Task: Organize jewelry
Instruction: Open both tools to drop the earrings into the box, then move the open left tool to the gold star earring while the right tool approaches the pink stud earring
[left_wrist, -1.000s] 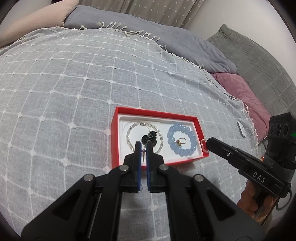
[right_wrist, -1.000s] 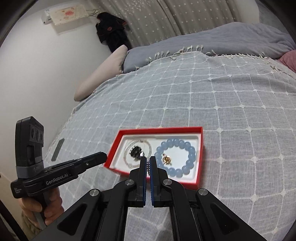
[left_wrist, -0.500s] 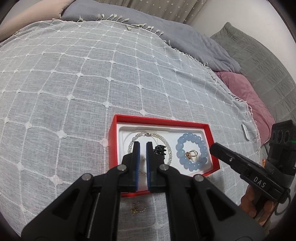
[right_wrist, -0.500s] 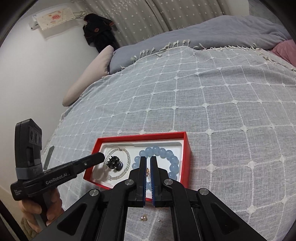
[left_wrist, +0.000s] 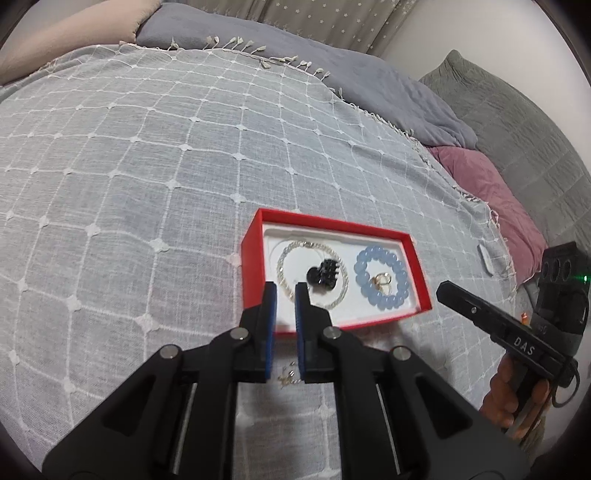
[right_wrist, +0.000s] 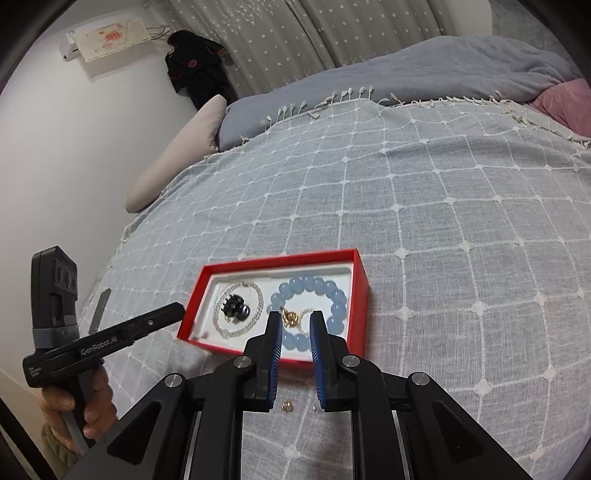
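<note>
Nearest the cameras, the left gripper and the right gripper both hang over the bed with their jaws a narrow way apart and nothing between them; both pairs have just been opening. On the grey checked bedspread below the blue pads lie small gold earrings, loose on the cloth just short of the near rim of the red jewelry box. The box sits flat on the bedspread, white inside. Its left half holds a silver chain bracelet laid in a ring, with a black hair claw inside that ring. Its right half holds a blue bead bracelet, with a gold ring inside its circle. Farther back lie a grey blanket and a pink pillow; a star-dotted curtain hangs behind.
</note>
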